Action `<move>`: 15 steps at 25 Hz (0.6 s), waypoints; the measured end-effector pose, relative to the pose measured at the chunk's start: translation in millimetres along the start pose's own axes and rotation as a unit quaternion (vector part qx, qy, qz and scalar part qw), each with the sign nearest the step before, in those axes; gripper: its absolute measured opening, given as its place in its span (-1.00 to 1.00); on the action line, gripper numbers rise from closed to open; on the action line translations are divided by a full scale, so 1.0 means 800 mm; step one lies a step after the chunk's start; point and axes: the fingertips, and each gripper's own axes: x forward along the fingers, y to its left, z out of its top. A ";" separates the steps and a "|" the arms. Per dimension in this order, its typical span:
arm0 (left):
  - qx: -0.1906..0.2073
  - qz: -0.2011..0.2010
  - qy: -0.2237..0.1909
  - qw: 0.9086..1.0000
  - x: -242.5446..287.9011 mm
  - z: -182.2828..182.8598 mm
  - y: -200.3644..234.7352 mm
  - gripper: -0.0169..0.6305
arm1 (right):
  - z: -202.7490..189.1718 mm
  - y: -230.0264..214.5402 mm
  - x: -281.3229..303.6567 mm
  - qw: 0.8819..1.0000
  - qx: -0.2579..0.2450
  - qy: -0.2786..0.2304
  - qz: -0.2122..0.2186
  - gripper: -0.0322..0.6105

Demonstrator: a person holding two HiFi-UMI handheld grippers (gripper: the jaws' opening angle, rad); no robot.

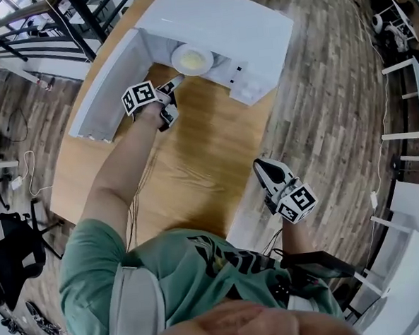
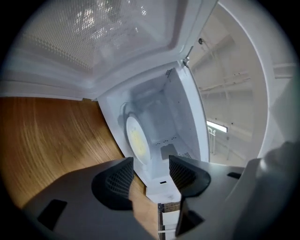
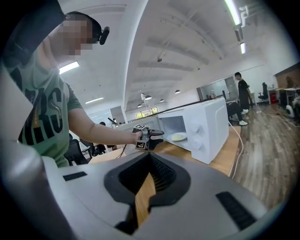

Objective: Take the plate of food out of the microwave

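A white microwave stands at the far end of the wooden table, its door swung wide to the left. Inside lies a white plate with yellow food. My left gripper hovers just in front of the opening, open, with nothing between its jaws. The left gripper view looks into the cavity at the plate, which lies beyond the left gripper. My right gripper hangs at the table's right edge, well back from the microwave, shut and empty. The right gripper view shows the plate and the left gripper.
White desks stand to the right across the wood floor. A black chair sits at the left, and a black railing runs along the far left. A person stands far off. A white cable trails from the microwave.
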 end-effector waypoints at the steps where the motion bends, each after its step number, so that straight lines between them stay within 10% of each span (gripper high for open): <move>1: -0.006 0.008 -0.002 1.000 0.009 0.004 0.008 -0.26 | -0.003 -0.003 0.002 1.000 0.001 0.004 0.001 -0.88; 15: -0.039 0.118 -0.017 0.992 0.079 0.033 0.083 -0.09 | -0.033 -0.045 0.006 0.999 0.033 0.013 -0.009 -0.88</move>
